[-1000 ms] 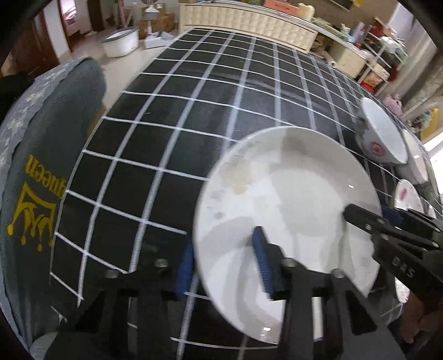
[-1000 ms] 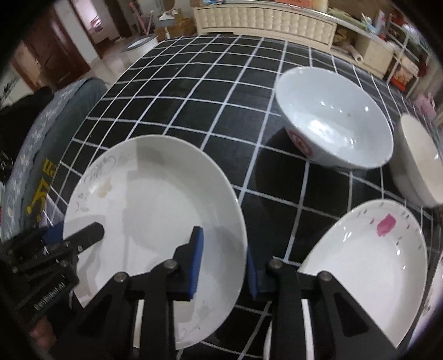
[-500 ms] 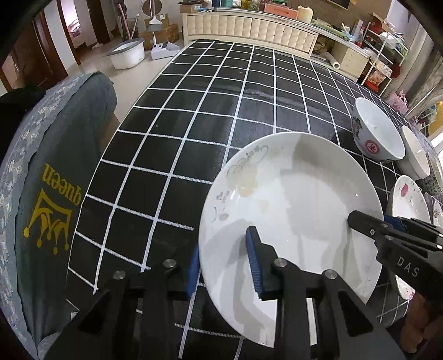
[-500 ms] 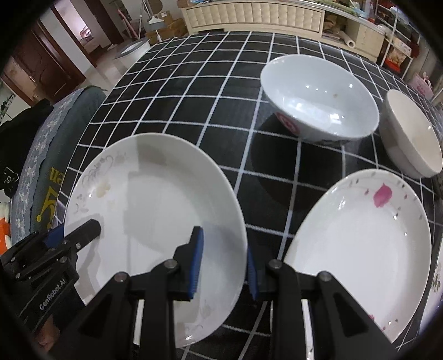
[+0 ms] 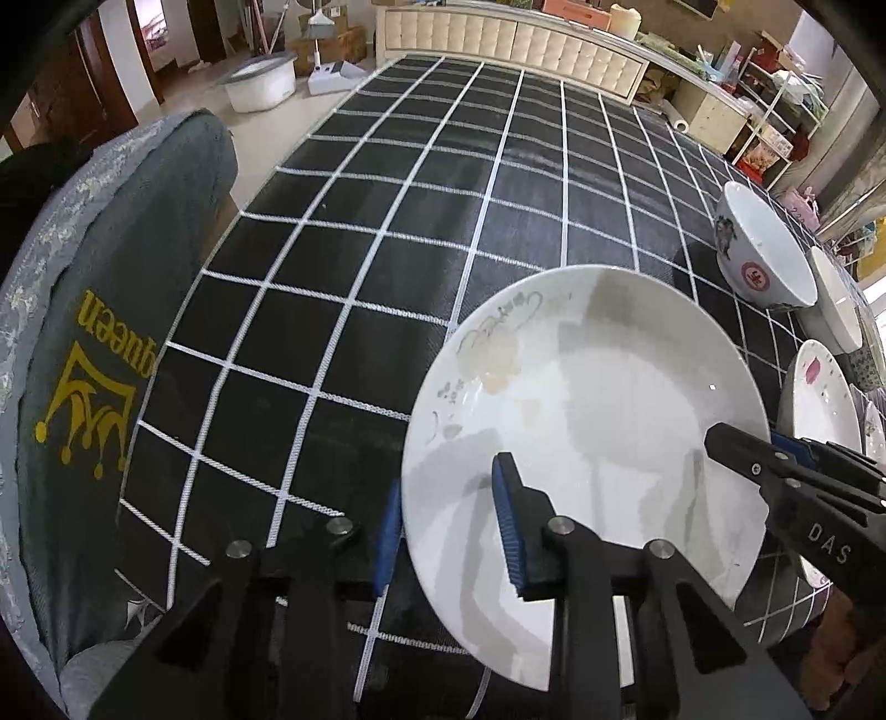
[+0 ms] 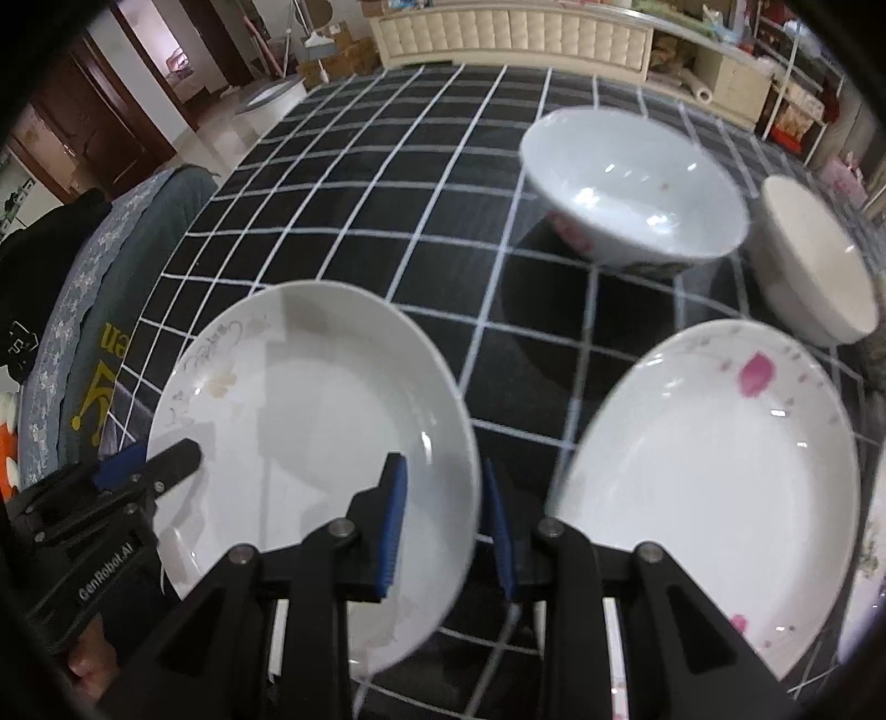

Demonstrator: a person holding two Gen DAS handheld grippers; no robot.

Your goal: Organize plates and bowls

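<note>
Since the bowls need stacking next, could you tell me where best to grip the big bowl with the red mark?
Take the big bowl by its rim, one finger inside, one outside, coming from the near side above: it stands upright, mouth open, its wall too wide for the jaws.

Black tablecloth (image 5: 421, 232) with a white grid fills most of the view. At 9 o'clock there's a grey chair cover (image 5: 99, 310) with a gold crown and "queen" printed on it. Up at 12, a cream tufted bench (image 5: 515, 44) along the far edge. Around 11, a white tub (image 5: 260, 88) on the floor with cardboard boxes (image 5: 326, 47) behind it. At 1-2 o'clock, cluttered shelves (image 5: 775, 111).
</note>
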